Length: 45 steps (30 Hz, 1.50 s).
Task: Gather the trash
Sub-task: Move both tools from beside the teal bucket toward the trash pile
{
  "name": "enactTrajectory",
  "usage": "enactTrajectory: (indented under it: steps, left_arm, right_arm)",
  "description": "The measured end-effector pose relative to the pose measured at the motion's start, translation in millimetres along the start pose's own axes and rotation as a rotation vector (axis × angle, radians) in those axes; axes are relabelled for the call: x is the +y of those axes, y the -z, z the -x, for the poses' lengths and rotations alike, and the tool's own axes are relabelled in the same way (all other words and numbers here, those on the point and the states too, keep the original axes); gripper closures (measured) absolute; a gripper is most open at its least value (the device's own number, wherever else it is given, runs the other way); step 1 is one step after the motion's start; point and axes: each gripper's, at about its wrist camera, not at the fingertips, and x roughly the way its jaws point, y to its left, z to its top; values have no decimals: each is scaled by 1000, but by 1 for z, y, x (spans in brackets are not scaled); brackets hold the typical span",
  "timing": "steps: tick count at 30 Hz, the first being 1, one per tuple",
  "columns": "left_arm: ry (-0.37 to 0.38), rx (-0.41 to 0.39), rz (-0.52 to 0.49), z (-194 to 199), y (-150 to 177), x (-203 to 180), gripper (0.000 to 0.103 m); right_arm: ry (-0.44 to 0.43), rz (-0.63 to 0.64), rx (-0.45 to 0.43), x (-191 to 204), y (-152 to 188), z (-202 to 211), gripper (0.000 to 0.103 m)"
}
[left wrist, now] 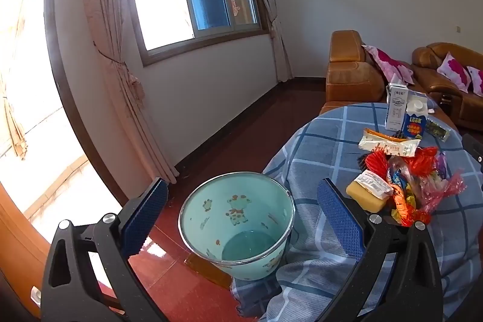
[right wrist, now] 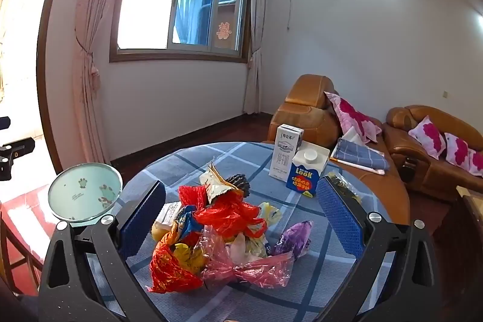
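A heap of trash lies on the round table with the blue checked cloth: red net and plastic, pink and purple wrappers, a yellow sponge-like block. Behind it stand a white carton and a blue carton. My right gripper is open, its blue pads on either side of the heap, not touching it. My left gripper is open above a pale green bucket with cartoon prints, which is empty and stands beside the table's left edge. The heap lies to its right.
Orange leather sofas with pink cushions stand behind the table. A folded blue checked cloth lies on one seat. The floor is red-brown. A window and curtains fill the left wall. The left gripper's frame shows at the far left of the right wrist view.
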Motion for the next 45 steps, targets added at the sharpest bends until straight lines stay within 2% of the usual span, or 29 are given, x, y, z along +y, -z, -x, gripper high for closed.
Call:
enactTrajectory:
  steps: [8,9,19,45]
  left_arm:
    - [17,4,3,1,0,3,6]
    - [-5,-1,-1,1,-4,6,6]
    - [-19,-3,8,2,-4,9,6]
    - [-38,-2,19,-3,-2,11,6]
  right_arm:
    - [1,-4,6,-3,1,-2,5]
    - [1,-6,7,-3,2,-3,5]
    - [2,1,1,0,0,1,5]
    - [3,-4,7,0,0,0,5]
